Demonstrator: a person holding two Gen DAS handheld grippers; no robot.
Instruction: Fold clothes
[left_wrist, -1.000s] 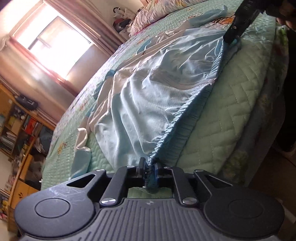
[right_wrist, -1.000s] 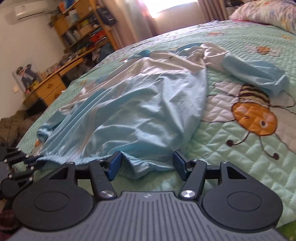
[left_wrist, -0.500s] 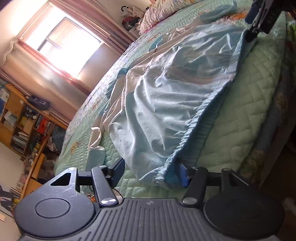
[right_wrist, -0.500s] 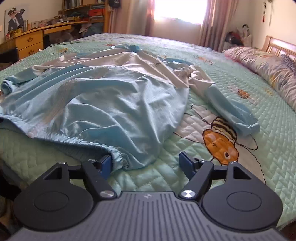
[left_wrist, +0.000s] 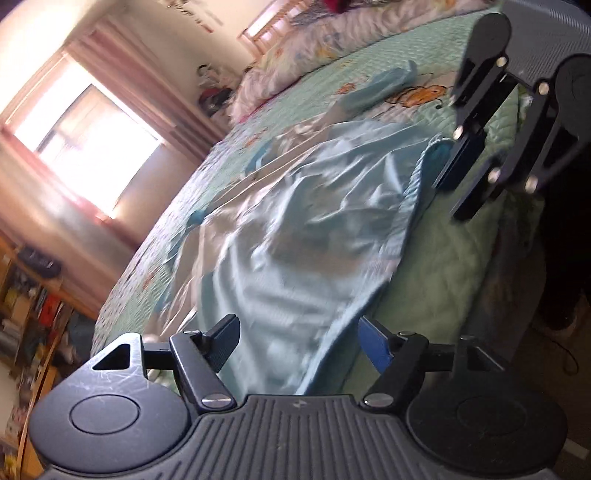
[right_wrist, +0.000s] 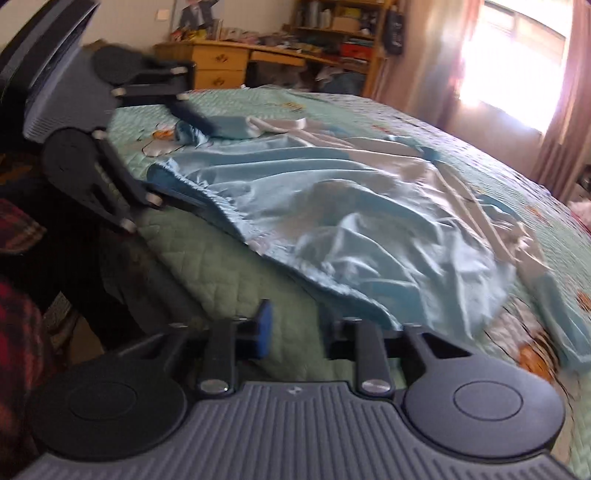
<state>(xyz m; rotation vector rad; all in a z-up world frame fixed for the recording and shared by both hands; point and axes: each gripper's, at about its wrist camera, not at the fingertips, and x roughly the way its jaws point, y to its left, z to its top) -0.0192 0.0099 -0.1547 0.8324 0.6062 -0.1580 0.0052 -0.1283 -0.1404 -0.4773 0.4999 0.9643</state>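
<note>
Left gripper (left_wrist: 297, 341), near edge of its own view: jaws wide and just been opening, with the hem corner of the light-blue jacket (left_wrist: 295, 251) lying between the pads but not pinched — released, by my reading

Right gripper (right_wrist: 295, 325): jaws narrow, just been closing; only a bare gap of green quilt (right_wrist: 207, 266) shows between the pads, and the jacket's ribbed hem (right_wrist: 369, 299) passes just beside the right-hand finger. Nothing held. In the left view this gripper is rolled onto its side, tips at the far hem corner

Both grippers point down at a slant toward the bed's near edge, one at each end of the hem

Jacket lies spread on the quilt, hem nearest, body rumpled in the middle, one sleeve (right_wrist: 565, 325) trailing out over the bee print, the other near the left gripper's tips

Step in hand, as judged: garment laid out, hem let go, no fold made yet. Next move calls for smoothing the body flat, then a fresh pinch — likely at a sleeve or side edge — to carry it inward

Far: desk with drawers (right_wrist: 218, 66), bright window (left_wrist: 88, 144)
</note>
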